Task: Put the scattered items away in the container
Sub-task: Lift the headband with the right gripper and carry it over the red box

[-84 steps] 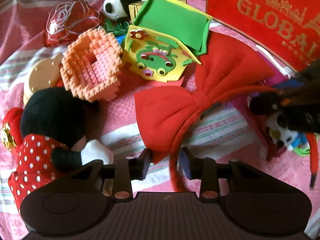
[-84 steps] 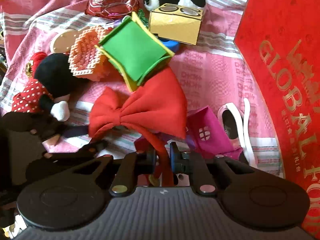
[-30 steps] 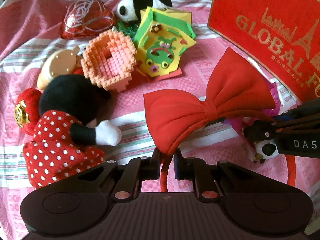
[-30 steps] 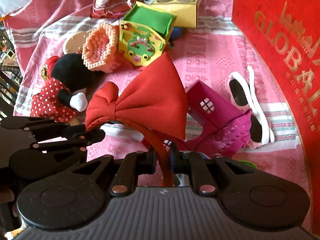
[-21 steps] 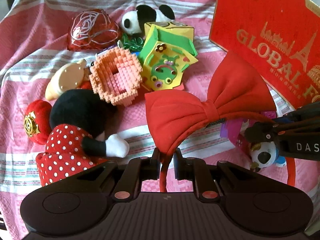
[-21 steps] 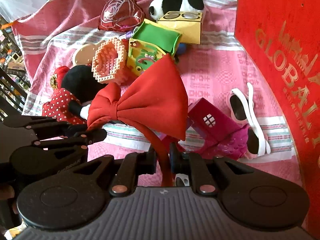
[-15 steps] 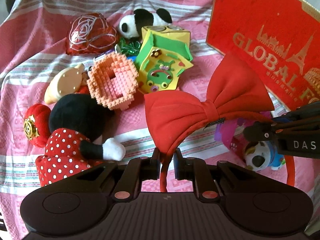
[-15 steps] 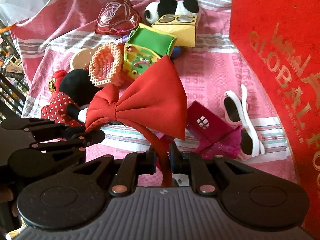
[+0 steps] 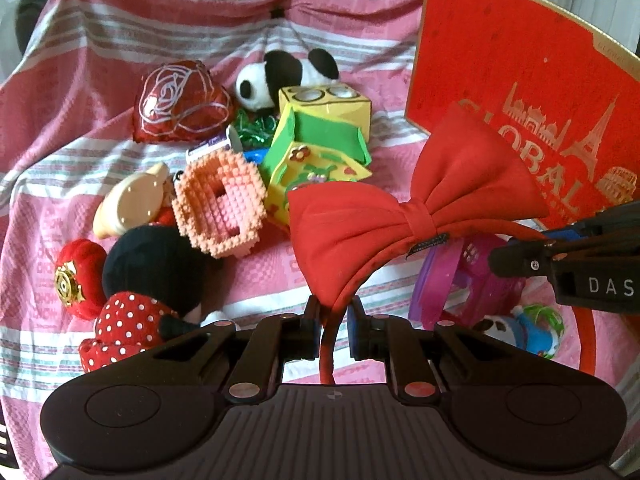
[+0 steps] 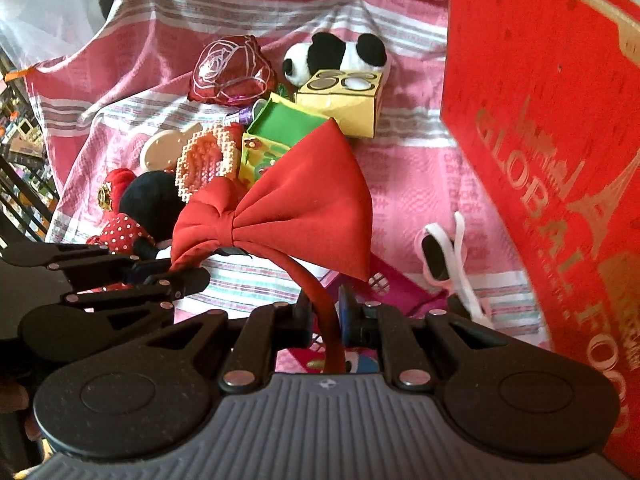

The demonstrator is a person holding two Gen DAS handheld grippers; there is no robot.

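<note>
A red bow headband (image 9: 400,216) hangs in the air between my two grippers. My left gripper (image 9: 334,322) is shut on one end of its band. My right gripper (image 10: 324,312) is shut on the other end; the bow (image 10: 288,204) stands above its fingers. The right gripper also shows at the right of the left wrist view (image 9: 560,256), and the left gripper at the left of the right wrist view (image 10: 160,276). The red "GLOBAL" container (image 9: 520,92) stands to the right, large in the right wrist view (image 10: 560,140).
On the pink striped cloth (image 9: 80,152) lie a polka-dot mouse plush (image 9: 148,280), an orange brick basket (image 9: 222,200), a green-yellow foam box (image 9: 320,152), a panda plush (image 9: 288,76), a red foil heart (image 9: 180,100), a magenta toy house (image 9: 472,280) and white sunglasses (image 10: 448,256).
Both grippers have lifted the headband higher off the cloth and toward the red container; the toys below look smaller and farther. Since 2.8 s ago my left gripper has shut on the band.
</note>
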